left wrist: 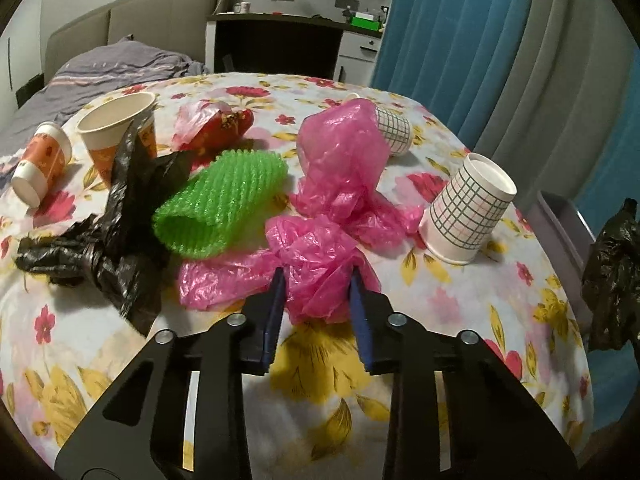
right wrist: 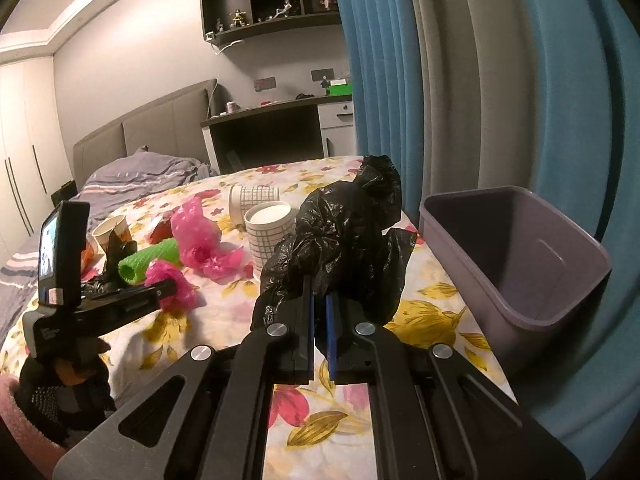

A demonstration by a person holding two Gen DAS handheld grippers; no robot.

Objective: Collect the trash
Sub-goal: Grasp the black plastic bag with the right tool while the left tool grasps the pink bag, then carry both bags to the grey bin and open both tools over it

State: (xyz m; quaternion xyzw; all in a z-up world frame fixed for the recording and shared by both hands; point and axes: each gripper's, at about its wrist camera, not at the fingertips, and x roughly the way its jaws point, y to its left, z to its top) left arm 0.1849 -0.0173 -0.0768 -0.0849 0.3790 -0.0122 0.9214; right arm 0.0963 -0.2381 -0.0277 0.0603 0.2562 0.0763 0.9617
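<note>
My left gripper [left wrist: 318,276] has its fingers on either side of a crumpled pink plastic bag [left wrist: 316,256] on the flowered table; whether it grips is unclear. It also shows in the right wrist view [right wrist: 170,284]. My right gripper [right wrist: 319,284] is shut on a black plastic bag [right wrist: 340,232], held above the table next to the empty grey bin [right wrist: 516,256]. That bag shows at the right edge of the left wrist view [left wrist: 612,276]. Another black bag [left wrist: 116,216], a green foam net [left wrist: 220,200] and a second pink bag [left wrist: 344,152] lie on the table.
Two grid-pattern paper cups [left wrist: 468,208] [left wrist: 394,128] lie at the right, two orange cups [left wrist: 116,132] [left wrist: 40,160] at the left, a red wrapper [left wrist: 228,126] behind. The flowered tablecloth [left wrist: 460,304] covers the table. A bed, a desk and blue curtains [left wrist: 452,40] stand beyond.
</note>
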